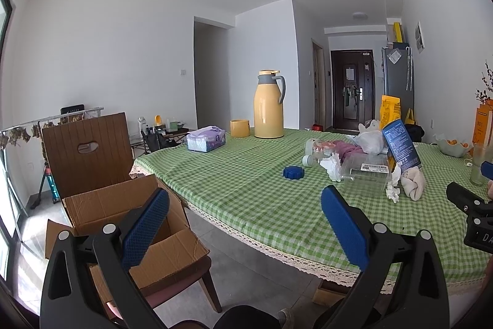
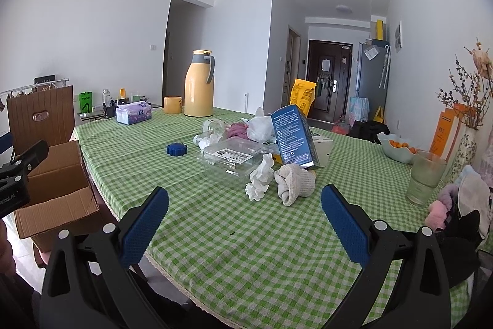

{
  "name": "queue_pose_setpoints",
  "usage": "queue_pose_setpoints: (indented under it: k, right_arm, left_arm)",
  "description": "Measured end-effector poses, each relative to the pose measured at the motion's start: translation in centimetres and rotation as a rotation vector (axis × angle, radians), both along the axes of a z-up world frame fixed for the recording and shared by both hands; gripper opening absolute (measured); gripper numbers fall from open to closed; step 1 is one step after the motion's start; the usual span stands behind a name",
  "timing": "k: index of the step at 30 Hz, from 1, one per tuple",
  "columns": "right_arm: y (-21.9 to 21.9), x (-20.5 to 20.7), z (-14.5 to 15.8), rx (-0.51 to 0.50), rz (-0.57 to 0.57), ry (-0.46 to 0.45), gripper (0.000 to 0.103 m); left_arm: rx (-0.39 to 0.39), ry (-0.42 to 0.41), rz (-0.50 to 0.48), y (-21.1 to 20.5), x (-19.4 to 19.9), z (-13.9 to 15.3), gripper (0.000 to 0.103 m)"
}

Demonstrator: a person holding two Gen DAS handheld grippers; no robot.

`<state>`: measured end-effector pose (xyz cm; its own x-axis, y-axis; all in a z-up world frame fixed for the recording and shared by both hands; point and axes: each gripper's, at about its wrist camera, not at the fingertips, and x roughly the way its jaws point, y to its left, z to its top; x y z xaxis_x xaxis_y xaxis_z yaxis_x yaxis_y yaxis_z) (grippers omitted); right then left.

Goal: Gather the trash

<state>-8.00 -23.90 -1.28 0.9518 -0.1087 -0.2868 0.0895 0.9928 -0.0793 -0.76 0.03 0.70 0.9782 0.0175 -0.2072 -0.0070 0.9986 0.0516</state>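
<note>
Trash lies in a heap on the green checked table [image 2: 215,221]: a crumpled white tissue [image 2: 259,178], a clear plastic clamshell [image 2: 229,158], a blue carton [image 2: 294,141], a white plastic bag [image 2: 260,127] and a blue lid [image 2: 177,149]. A rolled beige cloth [image 2: 294,181] rests beside the tissue. My right gripper [image 2: 245,224] is open and empty, short of the tissue. My left gripper [image 1: 245,224] is open and empty at the table's left edge, beside an open cardboard box [image 1: 123,215] on a chair. The same heap [image 1: 363,168] appears to its right.
A yellow thermos [image 2: 199,84], yellow cup [image 2: 172,104] and tissue box [image 2: 133,112] stand at the table's far side. On the right are a glass [image 2: 426,176], a bowl of oranges [image 2: 397,148], a flower vase [image 2: 466,150] and soft items [image 2: 462,202].
</note>
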Motion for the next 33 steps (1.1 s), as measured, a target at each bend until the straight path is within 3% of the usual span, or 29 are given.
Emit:
queue_pose_setpoints:
  k: [19, 33]
  right_arm:
    - [-1.5, 3.8, -1.0, 0.032, -0.003, 0.048, 0.096]
    - [-6.7, 12.7, -2.6, 0.131, -0.047, 0.301, 0.095]
  left_arm:
    - [0.005, 0.074, 0.022, -0.3, 3.1, -1.6, 0.096]
    - [0.049, 0.169, -0.065, -4.8, 10.3, -2.2, 0.096]
